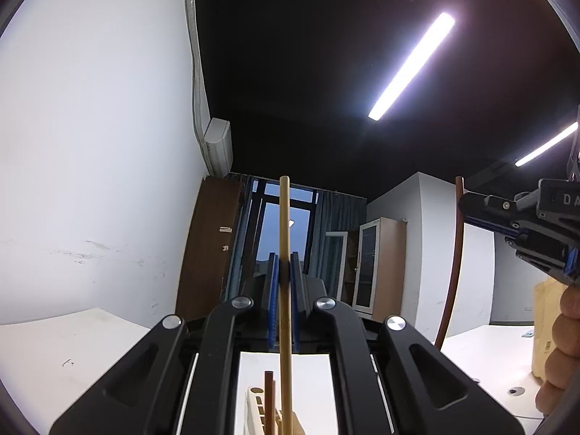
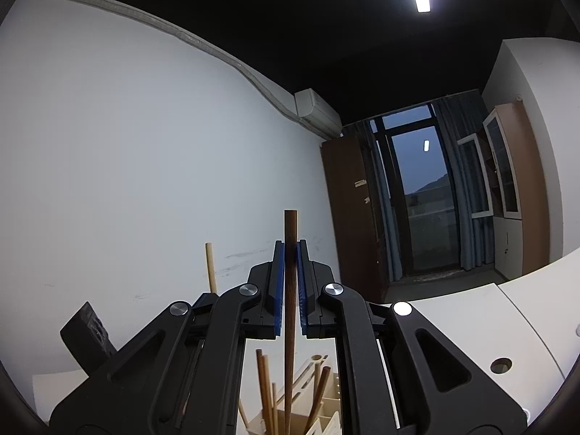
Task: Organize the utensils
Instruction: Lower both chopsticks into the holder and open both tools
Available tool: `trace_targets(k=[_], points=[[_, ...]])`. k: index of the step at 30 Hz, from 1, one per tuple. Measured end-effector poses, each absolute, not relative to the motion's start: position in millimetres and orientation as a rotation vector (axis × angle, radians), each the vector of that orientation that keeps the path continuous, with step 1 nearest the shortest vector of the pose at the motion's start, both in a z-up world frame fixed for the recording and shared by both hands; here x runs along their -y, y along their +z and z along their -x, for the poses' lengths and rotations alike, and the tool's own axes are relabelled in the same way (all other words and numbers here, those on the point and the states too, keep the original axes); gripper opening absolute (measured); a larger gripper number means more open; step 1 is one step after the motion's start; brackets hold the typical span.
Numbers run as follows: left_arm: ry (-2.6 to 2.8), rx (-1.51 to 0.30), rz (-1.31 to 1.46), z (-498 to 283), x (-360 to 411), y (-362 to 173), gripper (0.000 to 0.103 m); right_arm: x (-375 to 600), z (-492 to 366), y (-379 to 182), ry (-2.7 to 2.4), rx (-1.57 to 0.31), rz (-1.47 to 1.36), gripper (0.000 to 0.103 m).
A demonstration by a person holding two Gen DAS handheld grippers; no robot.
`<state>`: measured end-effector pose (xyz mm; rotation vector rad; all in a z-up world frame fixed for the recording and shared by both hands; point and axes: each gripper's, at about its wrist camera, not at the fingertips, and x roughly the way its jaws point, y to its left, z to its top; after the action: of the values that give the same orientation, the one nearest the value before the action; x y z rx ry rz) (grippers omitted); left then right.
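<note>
My left gripper (image 1: 285, 266) is shut on a pale wooden chopstick (image 1: 285, 224) that stands upright between its blue pads. Below it a cream utensil holder (image 1: 253, 409) holds a dark brown stick (image 1: 268, 398). My right gripper (image 2: 289, 253) is shut on a dark brown chopstick (image 2: 290, 232), also upright. Under it the cream holder (image 2: 322, 417) carries several wooden utensils (image 2: 262, 384). In the left wrist view the right gripper (image 1: 467, 204) shows at the right edge, clamped on the brown chopstick (image 1: 457, 253). In the right wrist view the pale chopstick (image 2: 210, 266) rises at the left.
White tabletops (image 1: 482, 355) (image 2: 471, 311) lie below and to the right, one with a round cable hole (image 2: 501, 365). A cardboard box (image 1: 543, 326) stands at the right beside a hand (image 1: 565, 348). A white wall, brown cabinet (image 2: 348, 210) and window lie ahead.
</note>
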<state>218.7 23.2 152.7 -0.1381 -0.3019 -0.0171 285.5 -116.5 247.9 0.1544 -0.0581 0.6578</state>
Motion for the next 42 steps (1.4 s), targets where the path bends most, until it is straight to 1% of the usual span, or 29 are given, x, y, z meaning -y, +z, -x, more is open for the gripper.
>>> trace_targets(k=[9,16,36,42], points=[[-0.008,0.238,0.097,-236.1,-15.2,137.1,0.006,88.9,-316.6,226.9,0.645,-0.053,-0.078,0.006],[-0.016,0.195,0.097,-239.3,-16.8,133.4,0.006,77.2,-315.2,212.7,0.641,-0.113,-0.038,0.006],[-0.032,0.118,0.108,-243.2,-22.9,126.2,0.006,73.7,-316.9,185.8,0.597,-0.211,0.009,0.006],[-0.04,0.085,0.111,-248.3,-24.0,120.8,0.006,78.1,-316.5,186.6,0.578,-0.231,0.01,0.007]])
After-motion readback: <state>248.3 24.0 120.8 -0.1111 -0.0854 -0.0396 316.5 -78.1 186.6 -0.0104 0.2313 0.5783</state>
